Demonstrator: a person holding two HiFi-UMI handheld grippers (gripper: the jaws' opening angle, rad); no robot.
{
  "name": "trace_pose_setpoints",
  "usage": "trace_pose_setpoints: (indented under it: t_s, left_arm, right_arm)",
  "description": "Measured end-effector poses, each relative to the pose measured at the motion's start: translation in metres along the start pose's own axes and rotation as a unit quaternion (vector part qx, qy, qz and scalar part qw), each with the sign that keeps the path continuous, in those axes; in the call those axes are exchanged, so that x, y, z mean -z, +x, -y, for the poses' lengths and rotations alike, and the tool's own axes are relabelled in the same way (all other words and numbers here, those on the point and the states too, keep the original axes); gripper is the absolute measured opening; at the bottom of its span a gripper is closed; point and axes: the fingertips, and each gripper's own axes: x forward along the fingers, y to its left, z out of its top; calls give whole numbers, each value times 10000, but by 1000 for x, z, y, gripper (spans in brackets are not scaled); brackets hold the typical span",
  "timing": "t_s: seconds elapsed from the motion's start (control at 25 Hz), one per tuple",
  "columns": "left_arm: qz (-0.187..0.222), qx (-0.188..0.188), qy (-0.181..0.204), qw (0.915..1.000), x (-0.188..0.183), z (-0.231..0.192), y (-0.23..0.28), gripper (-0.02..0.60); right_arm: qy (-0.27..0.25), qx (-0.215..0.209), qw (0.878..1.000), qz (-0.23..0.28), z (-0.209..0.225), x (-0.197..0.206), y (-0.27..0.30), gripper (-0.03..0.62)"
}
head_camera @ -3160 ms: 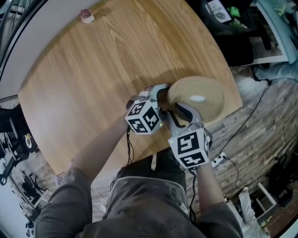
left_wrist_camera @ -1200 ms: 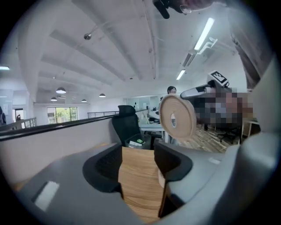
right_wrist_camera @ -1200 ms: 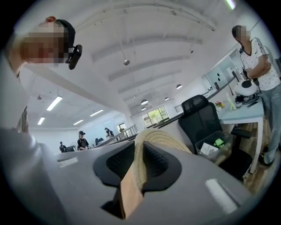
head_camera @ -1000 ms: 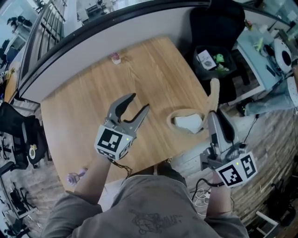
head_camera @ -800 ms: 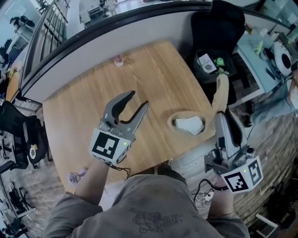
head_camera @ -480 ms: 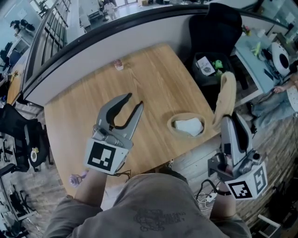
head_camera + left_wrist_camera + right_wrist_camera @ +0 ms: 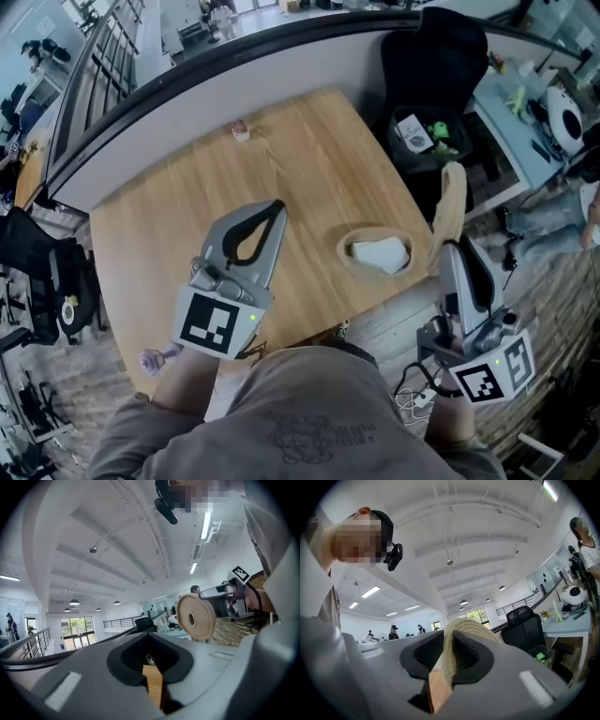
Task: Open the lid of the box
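Head view. Holds the left gripper (image 7: 277, 206) over the middle of the wooden worktop (image 7: 169, 197), forearm coming in from the lower left, marker cube toward the body, fingers aimed away at the far edge. Fingers closed tip to tip, nothing between them. Holds the right gripper (image 7: 449, 246) out past the worktop's right edge, above the floor, fingers aimed away from the body and clamped on the lower rim of the woven lid (image 7: 452, 199). Lid lifted clear and stood on edge, just right of the box (image 7: 343, 253) and not touching it. Box open, near the worktop's right edge, with a white thing (image 7: 380, 253) lying inside. Small pink thing (image 7: 241, 130) well apart, by the far edge.

Left gripper view. Looks along the left gripper (image 7: 149, 644) toward the ceiling, so tilted well upward. Dark pads pressed together, gripping nothing. Off to the right, the round lid (image 7: 197, 617) seen face-on, held by the right gripper (image 7: 225, 598).

Right gripper view. Right gripper (image 7: 449, 644) also tilted up toward the ceiling. Fingers shut on the lid (image 7: 474, 629), its coiled edge running straight up between the ribbed pads. Black chair (image 7: 525, 625) beyond, to the right.
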Motion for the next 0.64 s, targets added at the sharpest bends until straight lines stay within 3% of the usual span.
trace_pose_setpoints:
  t_s: [0.64]
  left_arm:
    - [-42,215,-8,9998,-2,8,3,2]
  right_arm:
    - [-6,106,9999,-97,1,1,-3,71]
